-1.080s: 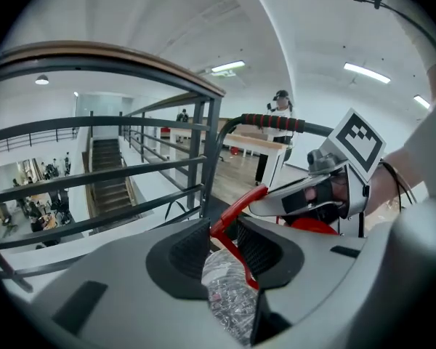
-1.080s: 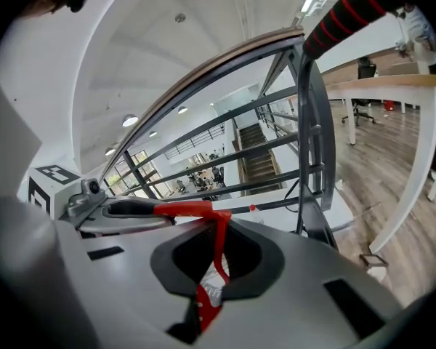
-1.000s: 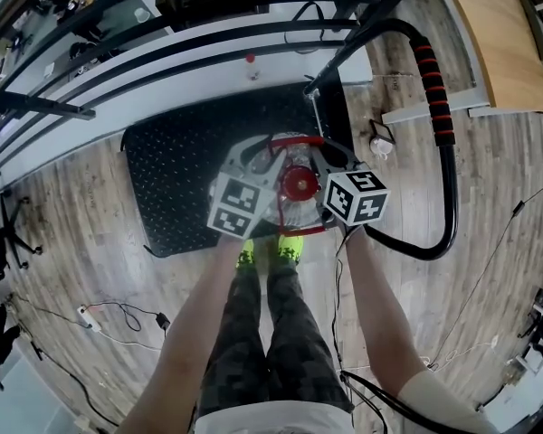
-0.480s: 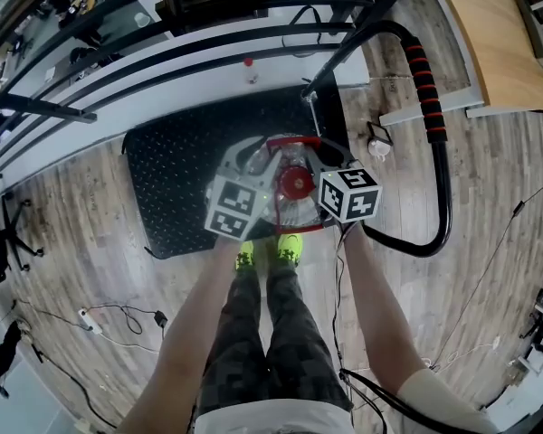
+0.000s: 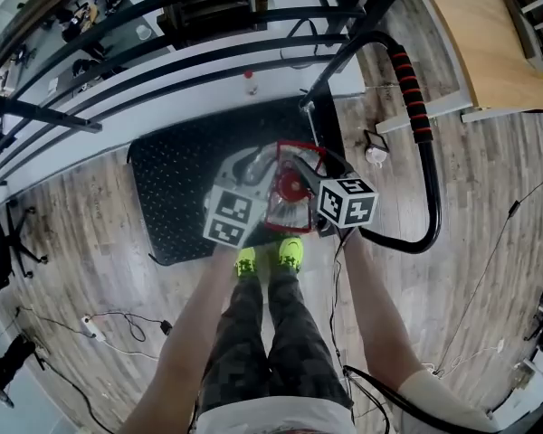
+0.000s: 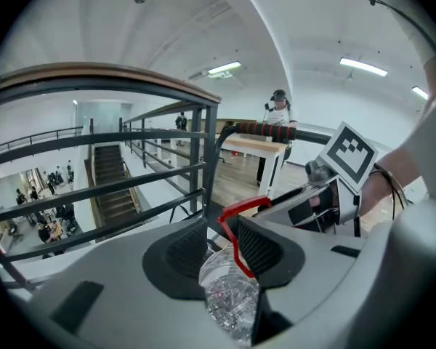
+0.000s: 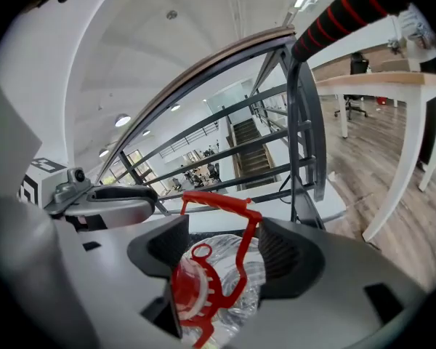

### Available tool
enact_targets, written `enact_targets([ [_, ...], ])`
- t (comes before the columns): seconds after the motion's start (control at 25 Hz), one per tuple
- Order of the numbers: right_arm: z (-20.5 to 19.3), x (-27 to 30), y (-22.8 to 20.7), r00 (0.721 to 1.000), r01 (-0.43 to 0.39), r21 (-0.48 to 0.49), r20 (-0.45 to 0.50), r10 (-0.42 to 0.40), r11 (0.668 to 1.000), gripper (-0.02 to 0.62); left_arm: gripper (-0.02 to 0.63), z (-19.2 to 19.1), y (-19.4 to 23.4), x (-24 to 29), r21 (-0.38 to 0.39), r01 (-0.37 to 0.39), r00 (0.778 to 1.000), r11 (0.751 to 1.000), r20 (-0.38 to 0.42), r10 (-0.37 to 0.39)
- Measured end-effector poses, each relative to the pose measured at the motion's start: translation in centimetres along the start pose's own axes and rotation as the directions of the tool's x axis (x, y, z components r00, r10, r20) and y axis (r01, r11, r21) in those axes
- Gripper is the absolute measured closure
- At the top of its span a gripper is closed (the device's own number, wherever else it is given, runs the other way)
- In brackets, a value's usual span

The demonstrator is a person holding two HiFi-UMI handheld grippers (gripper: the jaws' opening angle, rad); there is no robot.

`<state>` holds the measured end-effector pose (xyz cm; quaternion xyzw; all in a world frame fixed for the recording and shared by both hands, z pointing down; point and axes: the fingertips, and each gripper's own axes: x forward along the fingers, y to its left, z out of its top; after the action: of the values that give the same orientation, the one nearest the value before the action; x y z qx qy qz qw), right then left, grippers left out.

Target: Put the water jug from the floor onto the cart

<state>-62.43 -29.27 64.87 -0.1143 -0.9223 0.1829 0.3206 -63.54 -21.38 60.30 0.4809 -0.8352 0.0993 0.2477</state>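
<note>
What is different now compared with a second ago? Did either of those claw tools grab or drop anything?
The right gripper has just been opening its jaws. It seems to have let go of the red handle, which now stands free between them. Unchanged: the left gripper has its jaws apart on either side of that handle, as before, and the water jug sits where it was on the black cart.

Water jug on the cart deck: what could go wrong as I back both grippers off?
Snag: the right gripper has just been opening its jaws, but the red handle stands between them, and between the left gripper's open jaws too; drawing back carelessly could hook it and tip the water jug.
Edge: the jug seems to sit near the cart deck's near edge, so a small tug might pull it off.
</note>
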Motion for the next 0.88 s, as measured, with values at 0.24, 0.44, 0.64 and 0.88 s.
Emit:
enact_targets([
  [0.24,-0.6,-0.9,-1.0,0.998,0.049,0.081,-0.04,-0.046,0.995,0.19,0.499,0.9,-0.2,-1.7,-0.016,-0.002,1.0,1.0,-0.005,0.002],
  [0.44,0.6,-2.8,-0.6,0.999,0.046,0.068,0.0,-0.046,0.997,0.192,0.499,1.8,-0.7,-2.5,-0.011,0.001,1.0,1.0,-0.003,-0.001],
  [0.64,1.5,-4.9,1.5,1.0,0.025,0.05,-0.004,-0.024,0.998,0.193,0.499,3.7,-2.0,-3.5,-0.003,0.021,1.0,1.0,-0.002,-0.021],
  [0.88,2.6,-7.2,5.4,0.999,-0.027,-0.025,-0.038,0.026,0.999,0.196,0.499,5.8,-4.0,-6.3,-0.006,0.04,0.999,0.999,-0.002,-0.04],
])
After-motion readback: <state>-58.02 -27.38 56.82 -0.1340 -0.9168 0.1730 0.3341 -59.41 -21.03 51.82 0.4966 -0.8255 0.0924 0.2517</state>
